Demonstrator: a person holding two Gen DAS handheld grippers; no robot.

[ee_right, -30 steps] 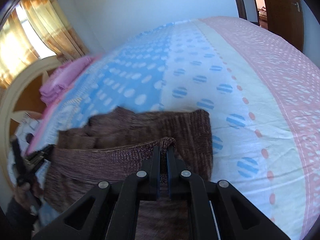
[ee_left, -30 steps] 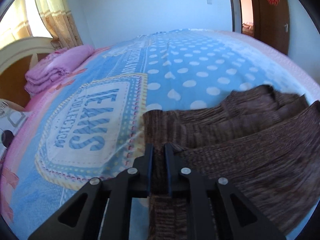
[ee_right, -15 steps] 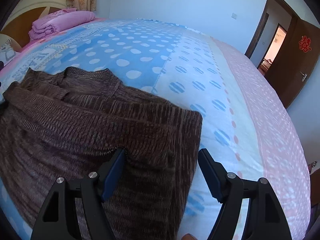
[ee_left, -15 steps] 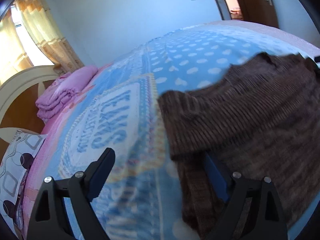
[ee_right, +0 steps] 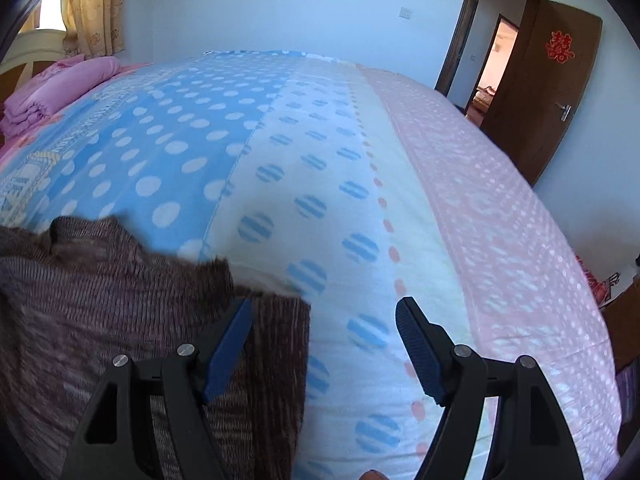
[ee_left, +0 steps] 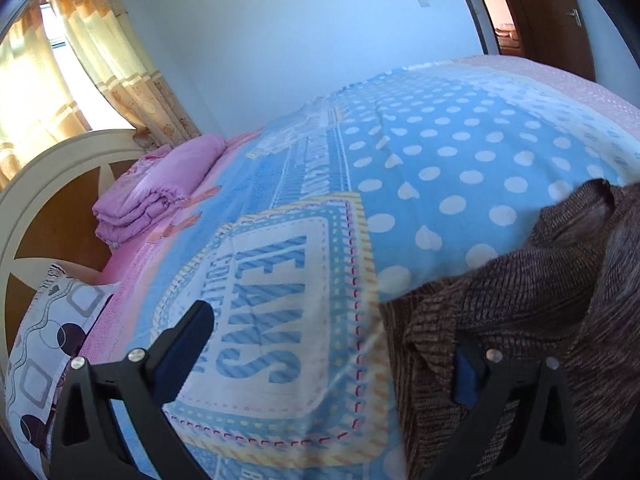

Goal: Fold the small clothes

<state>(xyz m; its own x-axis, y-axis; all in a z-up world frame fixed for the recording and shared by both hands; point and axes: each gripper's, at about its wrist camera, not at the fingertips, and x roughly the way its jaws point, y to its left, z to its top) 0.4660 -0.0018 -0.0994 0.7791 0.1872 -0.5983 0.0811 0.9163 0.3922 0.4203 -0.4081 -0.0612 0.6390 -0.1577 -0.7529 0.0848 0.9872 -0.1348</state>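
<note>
Left wrist view: the left gripper (ee_left: 324, 356) is opening, its jaws now spread wide over the printed bedspread (ee_left: 420, 168), where a second ago they pinched the brown knit garment (ee_left: 540, 300). That garment now lies released at the right, its edge just beside the right finger. Right wrist view: the right gripper (ee_right: 324, 344) has let go too, jaws apart, the garment's corner (ee_right: 276, 320) under its left finger. Both edges dropped, so this fold looks laid down; the next one needs a fresh grasp.
</note>
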